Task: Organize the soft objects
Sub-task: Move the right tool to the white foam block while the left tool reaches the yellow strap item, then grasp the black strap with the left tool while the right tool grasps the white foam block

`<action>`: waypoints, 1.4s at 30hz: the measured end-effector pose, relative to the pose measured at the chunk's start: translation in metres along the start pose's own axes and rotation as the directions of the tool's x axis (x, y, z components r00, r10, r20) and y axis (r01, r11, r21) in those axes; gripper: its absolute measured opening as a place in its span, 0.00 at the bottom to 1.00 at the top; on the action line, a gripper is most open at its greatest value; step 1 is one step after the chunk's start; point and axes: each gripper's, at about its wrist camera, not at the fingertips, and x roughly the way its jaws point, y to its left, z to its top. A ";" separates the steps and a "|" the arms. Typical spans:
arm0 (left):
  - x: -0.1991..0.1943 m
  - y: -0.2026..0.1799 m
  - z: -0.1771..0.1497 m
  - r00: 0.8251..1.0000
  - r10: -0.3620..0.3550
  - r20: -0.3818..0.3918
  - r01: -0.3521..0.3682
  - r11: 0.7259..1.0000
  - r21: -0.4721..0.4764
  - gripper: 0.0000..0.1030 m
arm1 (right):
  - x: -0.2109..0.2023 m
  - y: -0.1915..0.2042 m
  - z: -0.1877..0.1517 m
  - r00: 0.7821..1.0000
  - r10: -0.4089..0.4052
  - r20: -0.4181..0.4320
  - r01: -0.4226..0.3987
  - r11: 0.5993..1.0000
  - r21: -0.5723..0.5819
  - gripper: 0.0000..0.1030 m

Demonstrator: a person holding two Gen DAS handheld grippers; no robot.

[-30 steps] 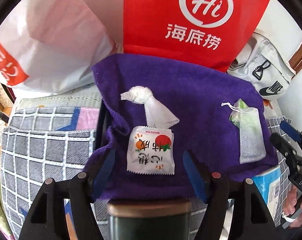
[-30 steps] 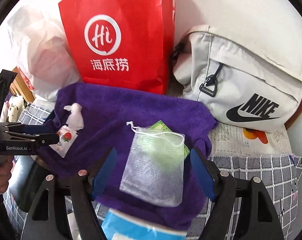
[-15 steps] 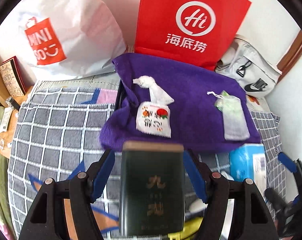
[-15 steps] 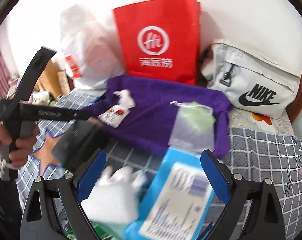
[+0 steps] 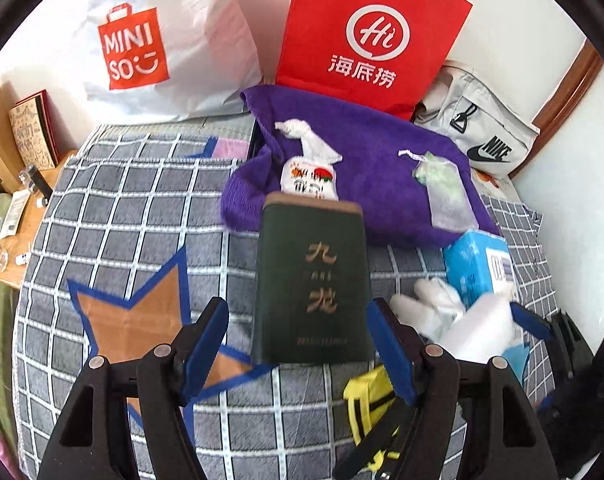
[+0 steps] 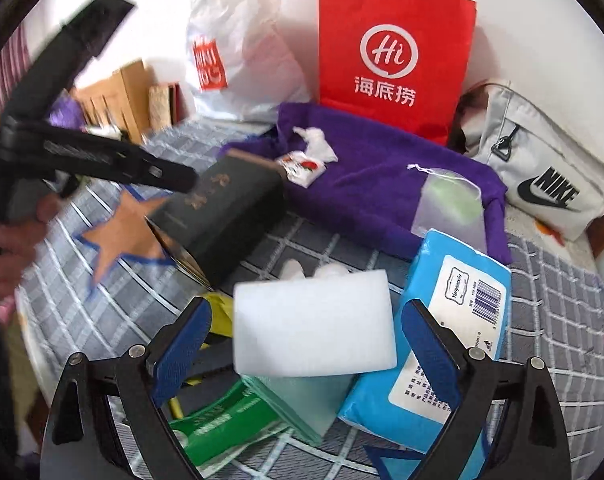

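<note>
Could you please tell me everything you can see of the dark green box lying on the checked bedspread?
The dark green box is a flat, rectangular carton, matte, with gold characters printed down its top face and a brownish band across its far end. It lies flat on the grey checked bedspread, its far end next to the purple towel, partly hiding a snack sachet there. It sits in line between the left gripper's open fingers, which do not touch it. In the right wrist view its near end looks open.
</note>
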 end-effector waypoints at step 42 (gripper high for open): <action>0.022 -0.084 -0.107 0.997 -0.069 -0.024 0.073 0.950 0.304 0.16 | -0.067 -0.057 -0.133 0.997 0.056 0.044 -0.068 0.928 0.366 0.79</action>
